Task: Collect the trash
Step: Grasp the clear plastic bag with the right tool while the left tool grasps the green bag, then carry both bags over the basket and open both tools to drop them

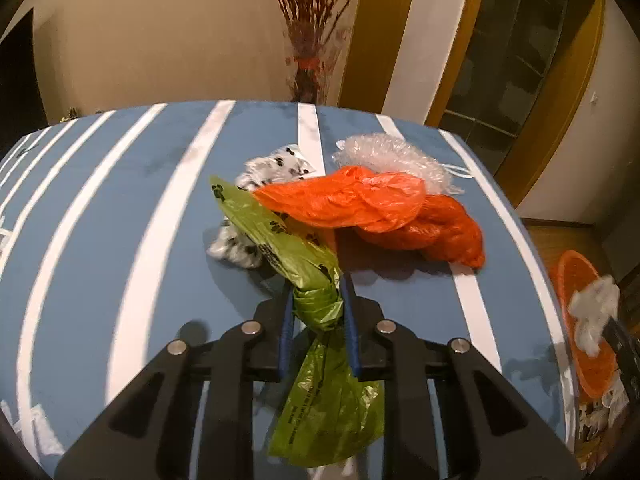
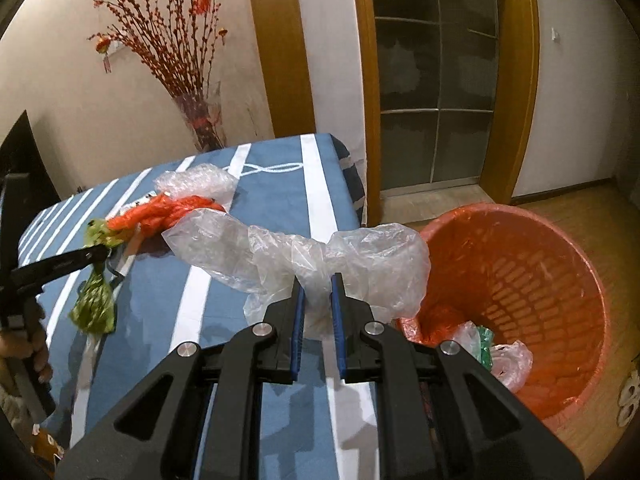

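Observation:
My left gripper (image 1: pixel 317 284) is shut on the knotted neck of a green plastic bag (image 1: pixel 280 236) with paw prints; the bag's tail hangs below the fingers. Behind it lie an orange plastic bag (image 1: pixel 372 204), a black-and-white spotted wrapper (image 1: pixel 280 168) and clear bubble wrap (image 1: pixel 392 156). My right gripper (image 2: pixel 318 280) is shut on a crumpled clear plastic bag (image 2: pixel 360 252), held above the table's edge beside the orange basket (image 2: pixel 540 280). The right wrist view also shows the left gripper (image 2: pixel 102 250) with the green bag (image 2: pixel 94 304) dangling from it.
The table has a blue cloth with white stripes (image 2: pixel 280 176). The basket stands on the wooden floor at the table's right and holds a clear bag and a green scrap (image 2: pixel 504 360). A vase of red branches (image 2: pixel 200 120) stands behind the table. A hand (image 2: pixel 36 344) grips the left tool.

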